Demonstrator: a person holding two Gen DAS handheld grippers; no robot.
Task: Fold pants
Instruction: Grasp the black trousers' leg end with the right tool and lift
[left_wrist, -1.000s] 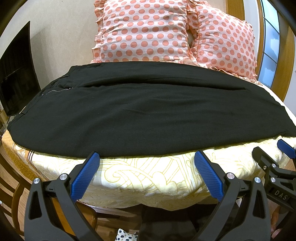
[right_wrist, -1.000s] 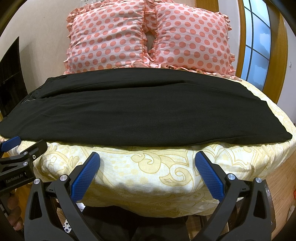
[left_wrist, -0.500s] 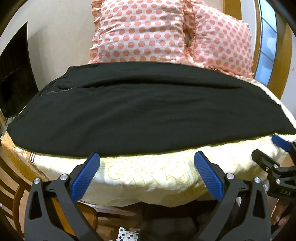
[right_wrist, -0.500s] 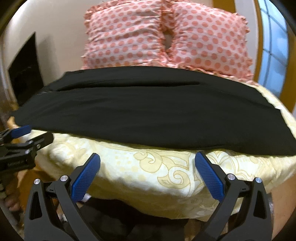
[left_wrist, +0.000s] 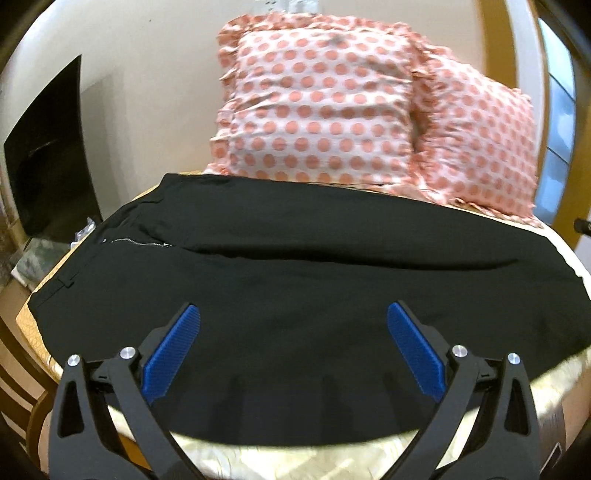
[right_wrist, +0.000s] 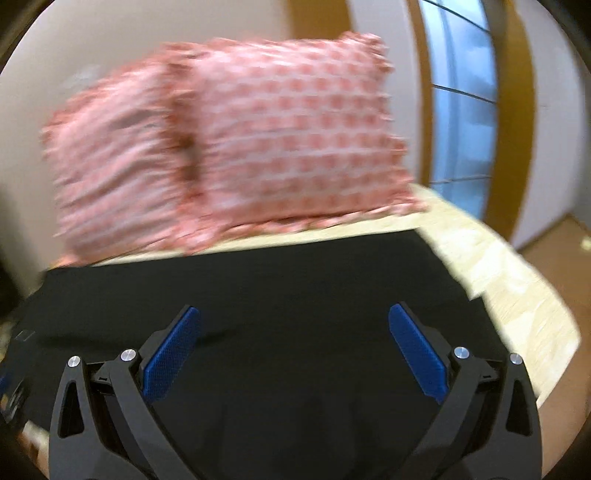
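Observation:
Black pants (left_wrist: 314, 266) lie flat across the bed, waistband and zipper (left_wrist: 136, 242) at the left, leg ends at the right. My left gripper (left_wrist: 293, 314) is open and empty over the near edge of the pants, toward the waist half. My right gripper (right_wrist: 294, 314) is open and empty above the pants (right_wrist: 258, 295) near the leg ends. The right wrist view is motion-blurred.
Two pink polka-dot pillows (left_wrist: 325, 110) (right_wrist: 288, 147) stand at the bed's far side. The pale yellow patterned bedspread (left_wrist: 295, 458) (right_wrist: 517, 295) shows around the pants. A dark screen (left_wrist: 48, 155) stands at the left, a window (right_wrist: 461, 118) at the right.
Both grippers moved forward from the bed's near edge over the pants. The right one swung toward the leg ends, and neither gripper shows in the other's view now.

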